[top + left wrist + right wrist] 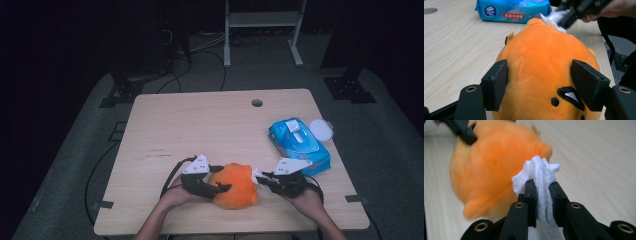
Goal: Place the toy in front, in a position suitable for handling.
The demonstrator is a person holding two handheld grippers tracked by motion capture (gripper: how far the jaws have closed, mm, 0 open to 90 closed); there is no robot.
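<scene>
Orange plush toy (235, 186) resting at the near edge of the worktop (200, 130), clamped between the jaws of the left gripper (212, 186); white wipe (541, 182) pinched tight in the closed right gripper (541, 195), its bunched end meeting the toy's far side; wipe best drawn in light strokes against a steady clamp, lest the soft body twist; blue wipe pack (299, 145) well apart.

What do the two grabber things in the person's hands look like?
Both tongs are black. The left tongs and right tongs each carry a grey three-cornered plate on top, dotted with small marks, and trail a black cable. Up close, the fingers are flat black blocks on arms with round brass-coloured rivets. The forearms are bare, with no sleeves showing.
</scene>
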